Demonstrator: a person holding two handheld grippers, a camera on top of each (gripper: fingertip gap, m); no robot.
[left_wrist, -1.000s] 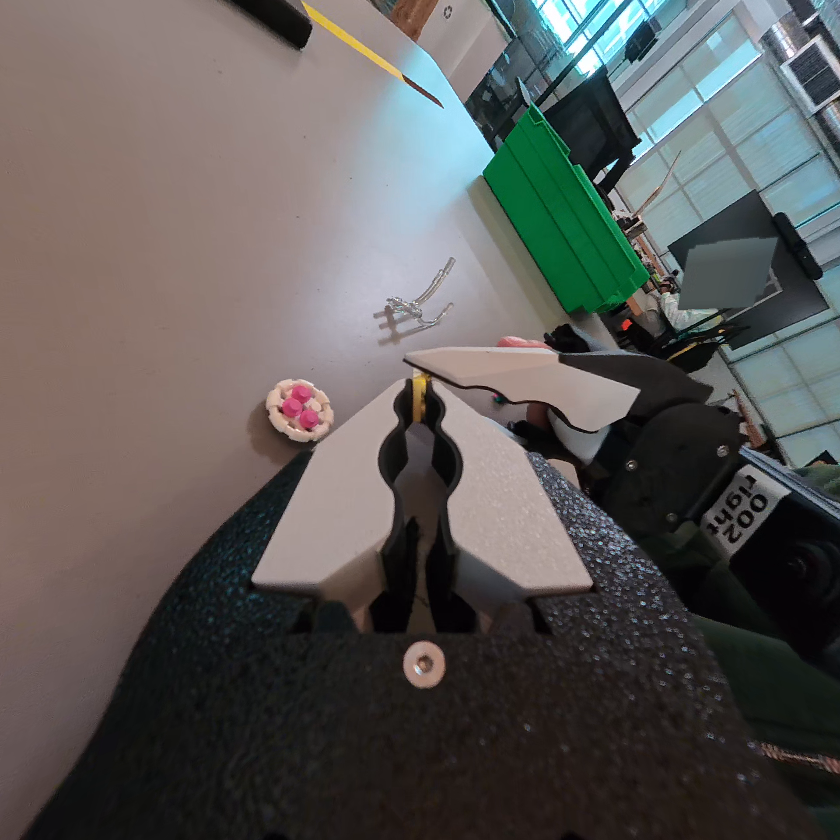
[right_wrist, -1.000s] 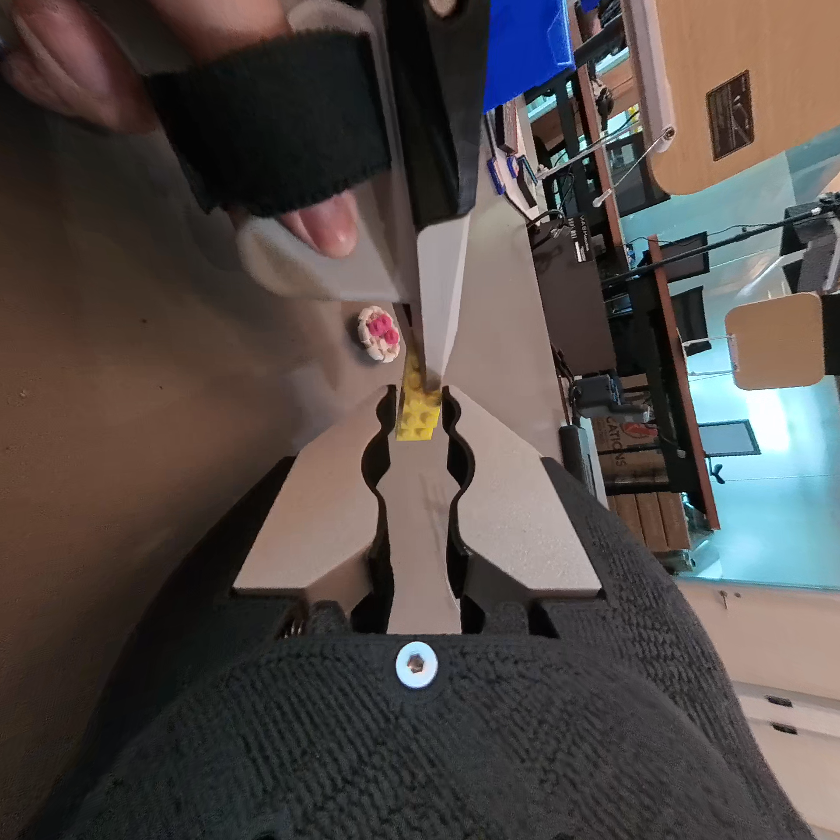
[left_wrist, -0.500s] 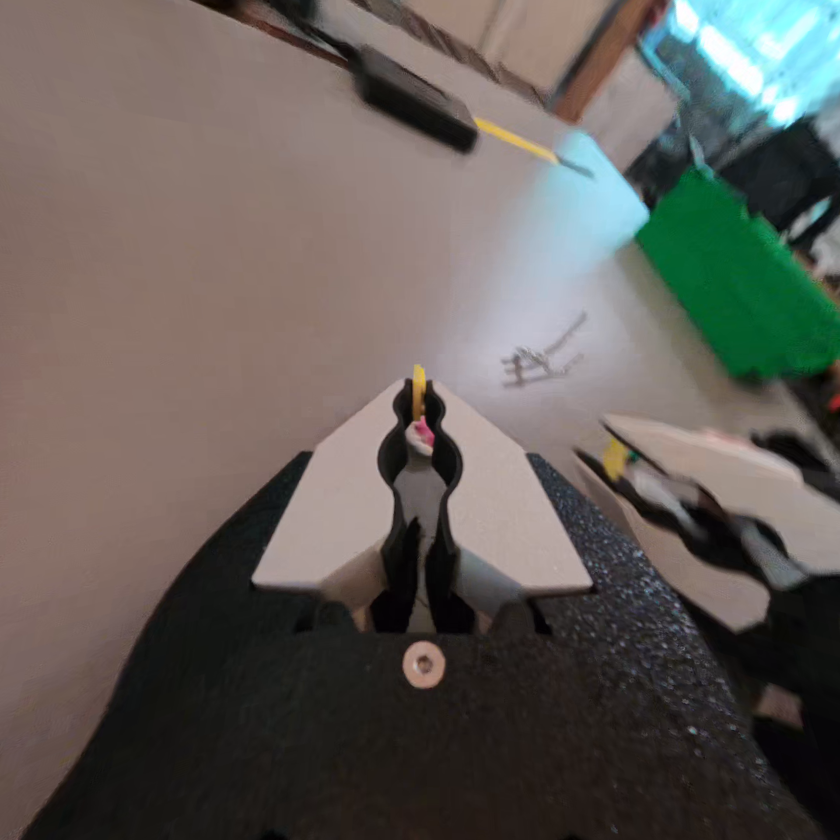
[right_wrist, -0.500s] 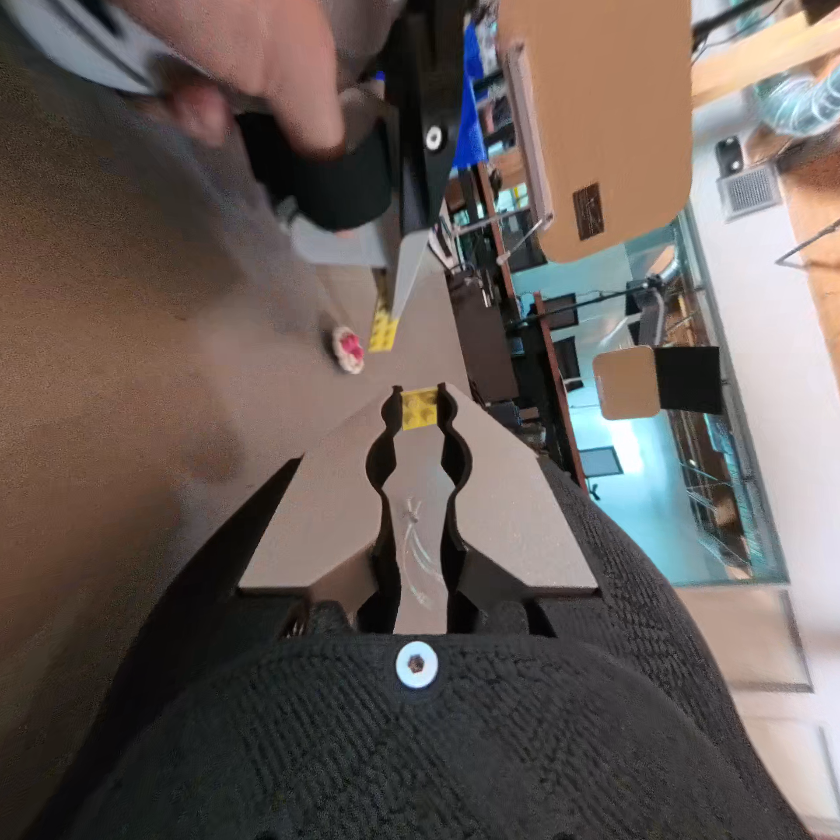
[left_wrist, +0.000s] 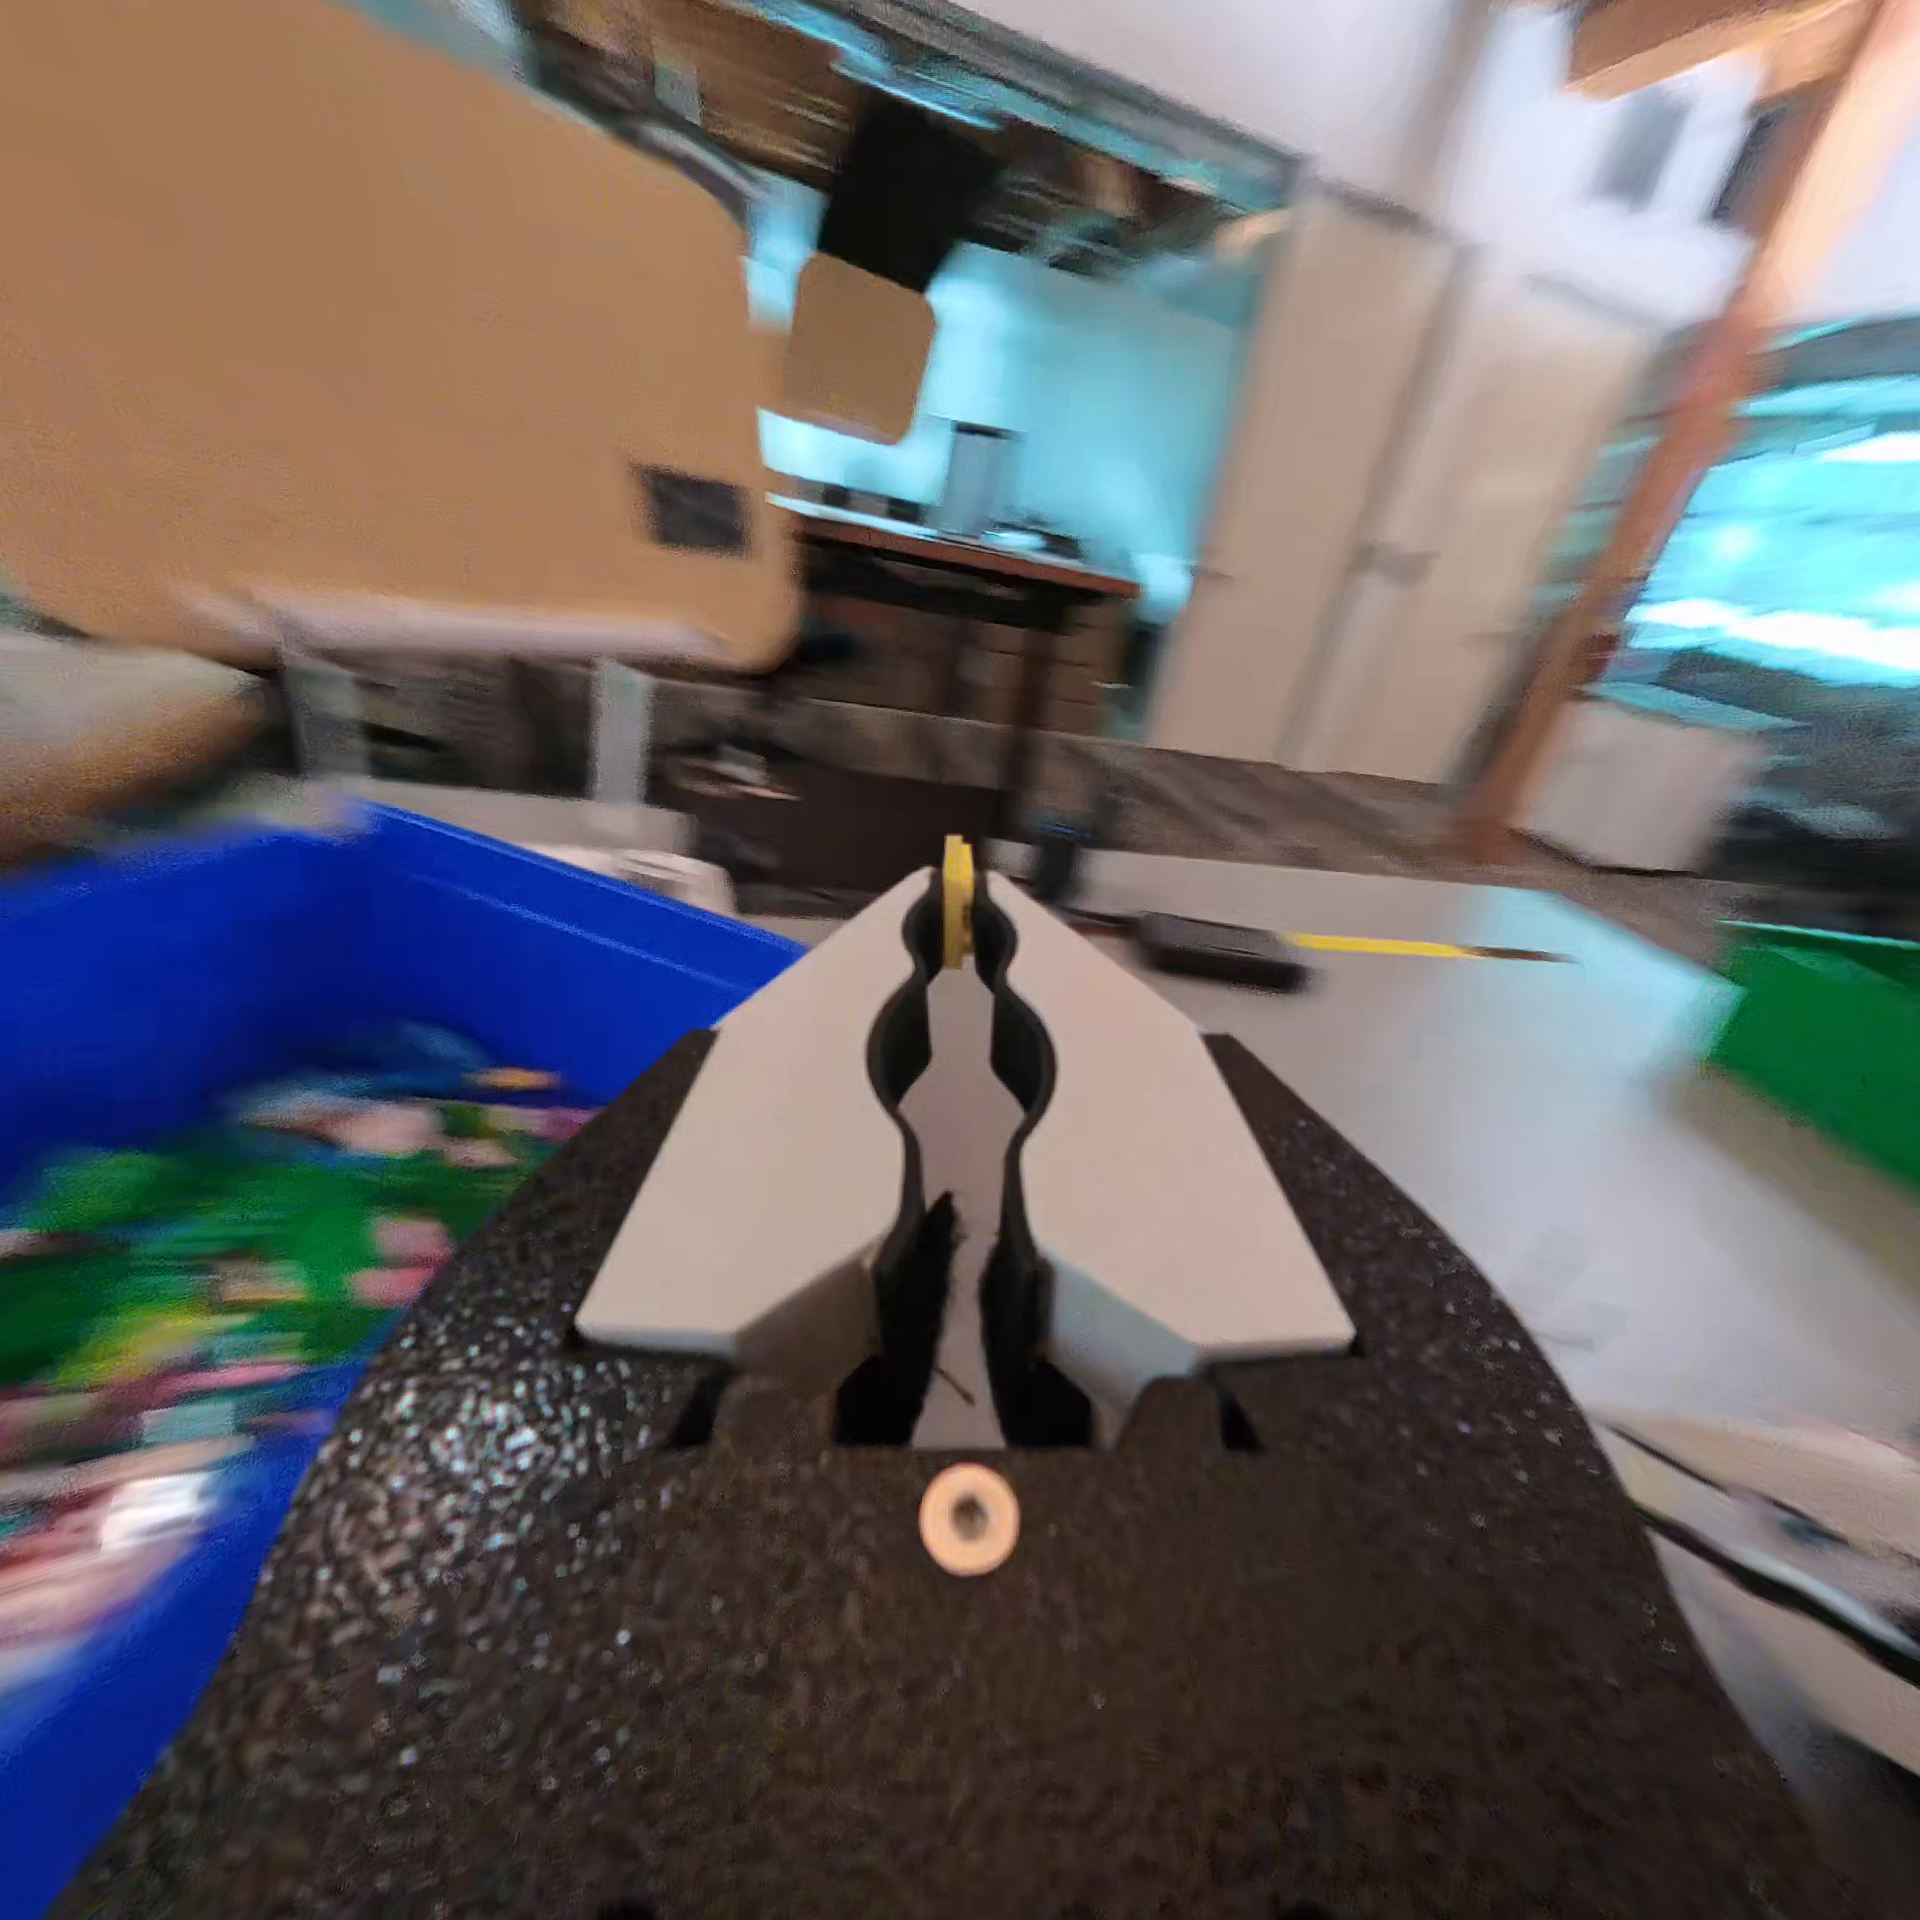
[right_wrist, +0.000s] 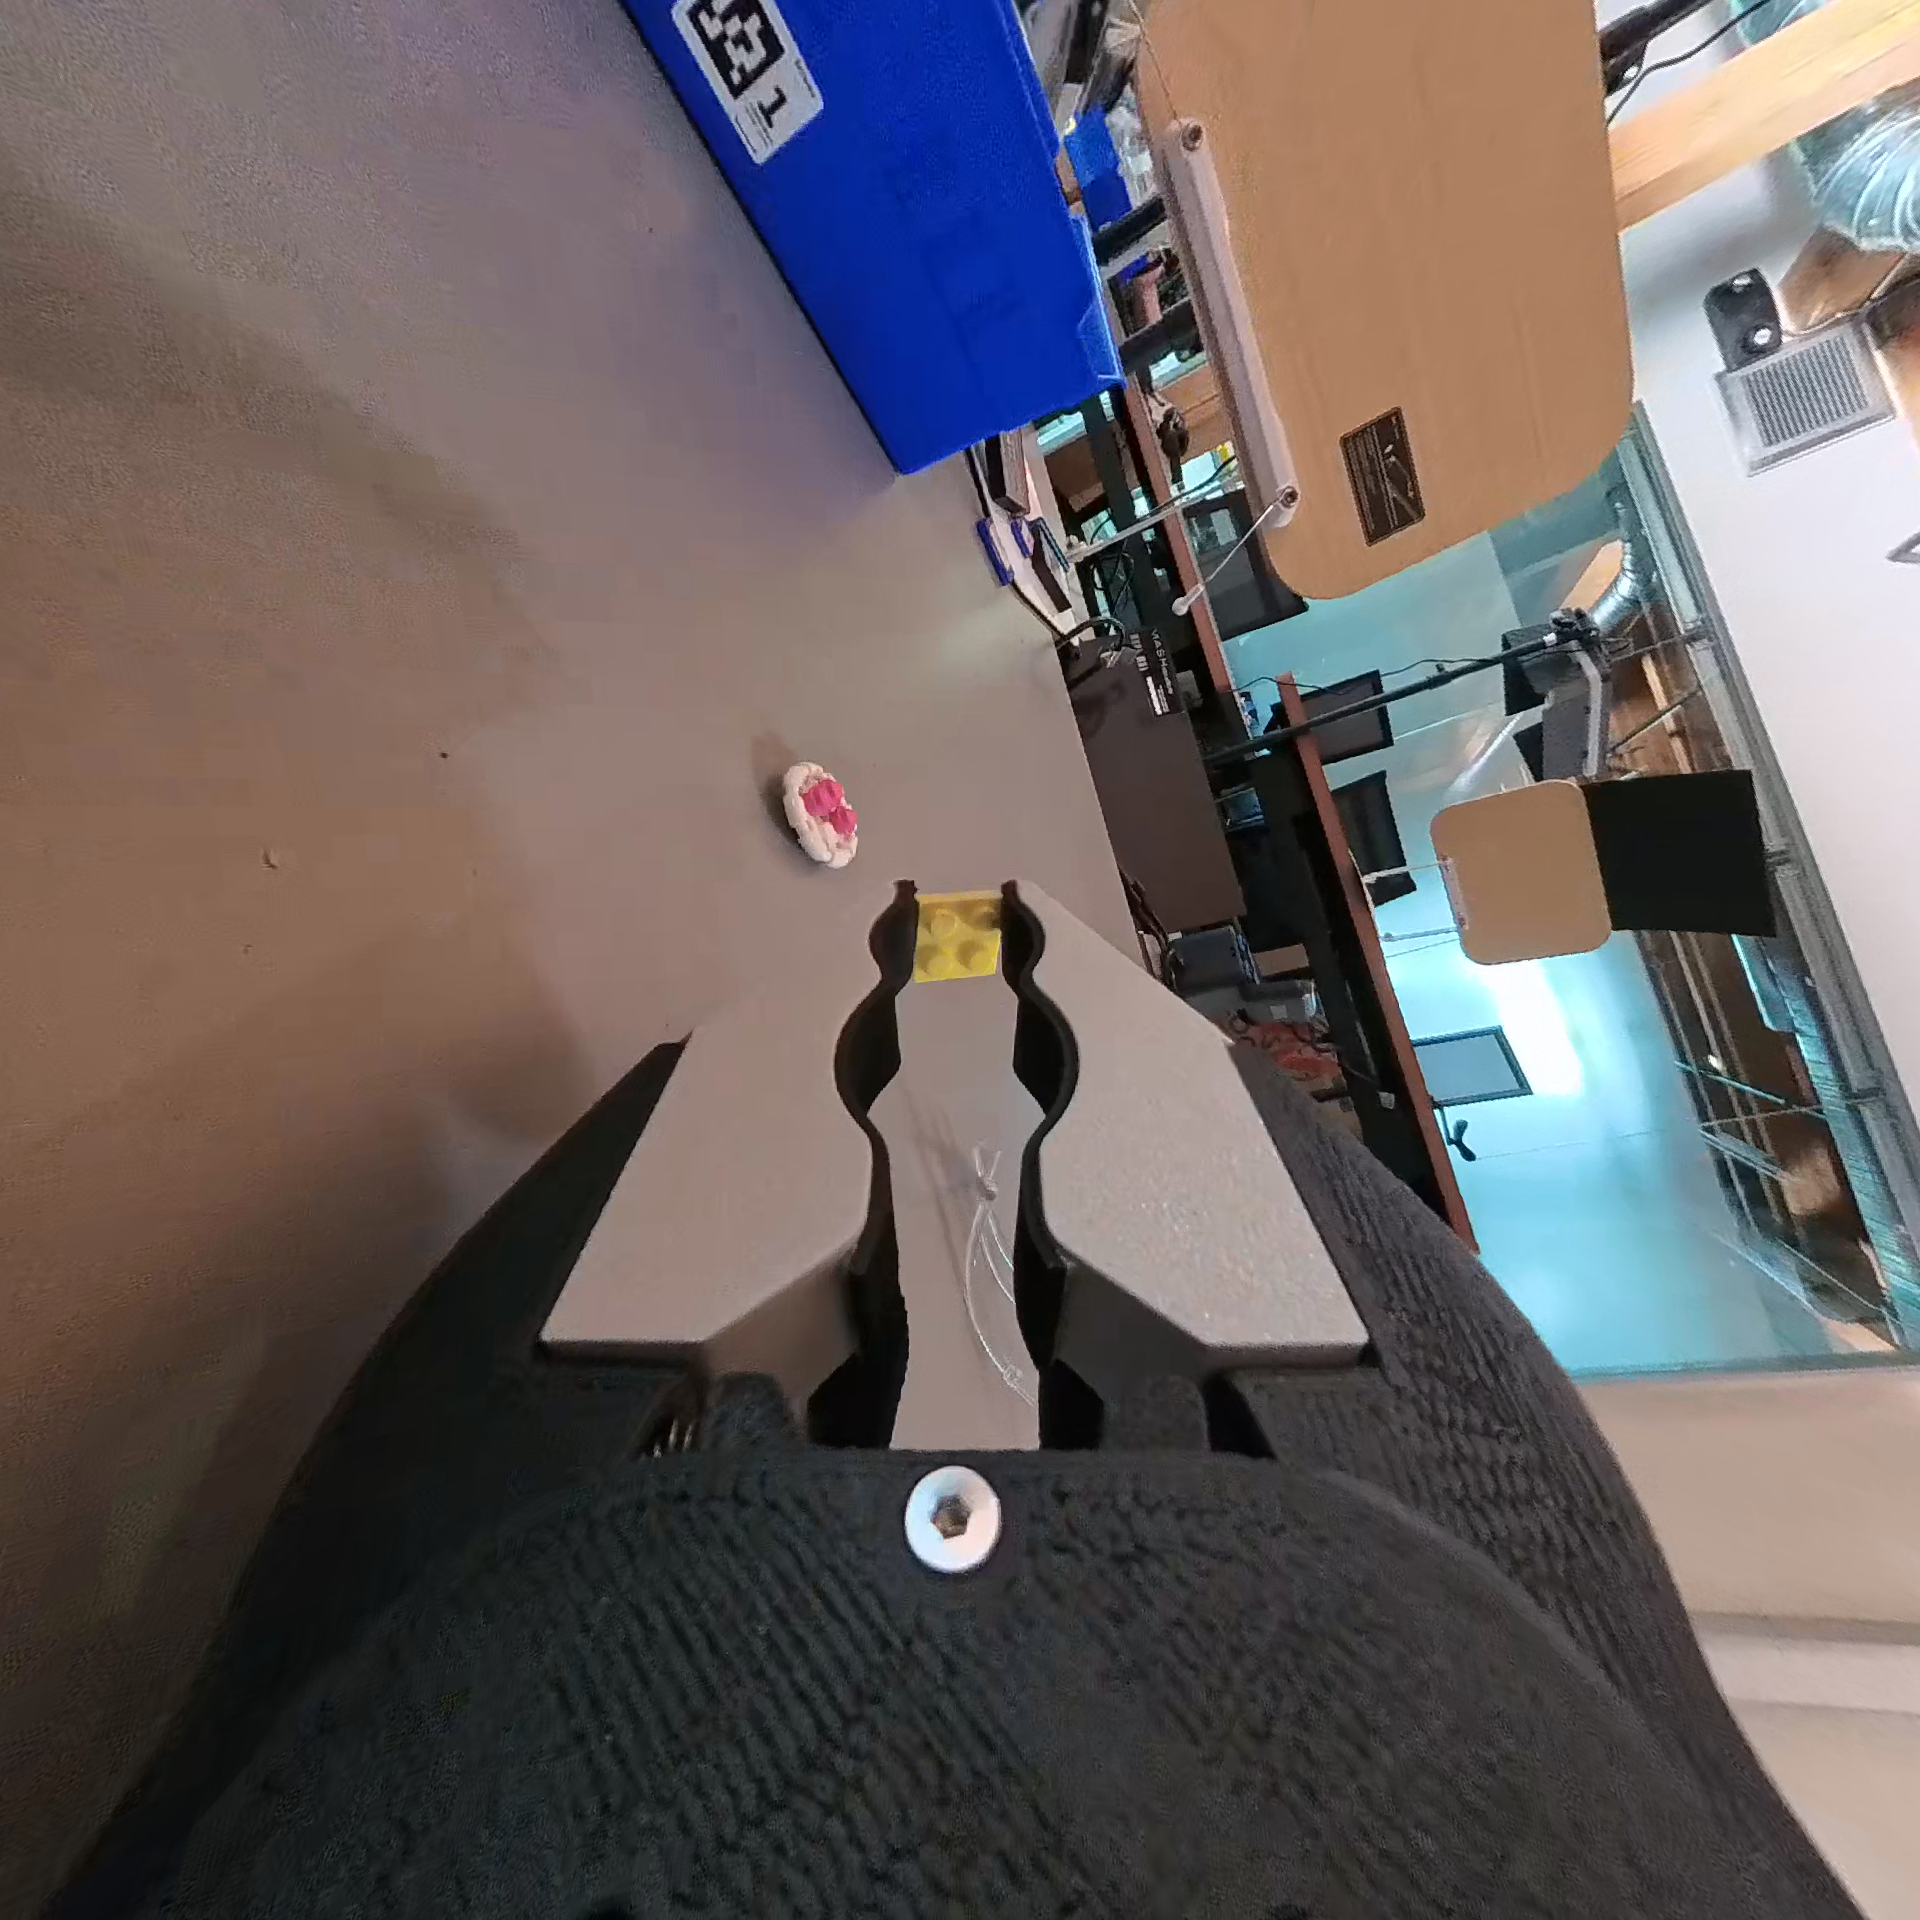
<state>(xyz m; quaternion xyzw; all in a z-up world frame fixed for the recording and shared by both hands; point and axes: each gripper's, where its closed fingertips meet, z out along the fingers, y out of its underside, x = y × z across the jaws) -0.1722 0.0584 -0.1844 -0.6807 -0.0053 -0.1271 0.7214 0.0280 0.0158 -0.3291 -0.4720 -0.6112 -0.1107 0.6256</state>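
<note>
Here, a small yellow piece is being gripped in each of the two grippers.

A thin yellow plate is being pinched edge-on, upright, at the tips of the left gripper, its jaws nearly closed; a blurred blue bin of mixed pieces is being shown beside it. A yellow studded plate is being held flat, studs facing the camera, between the narrowly parted jaws of the right gripper. A white and pink round piece is lying near on the grey table.
</note>
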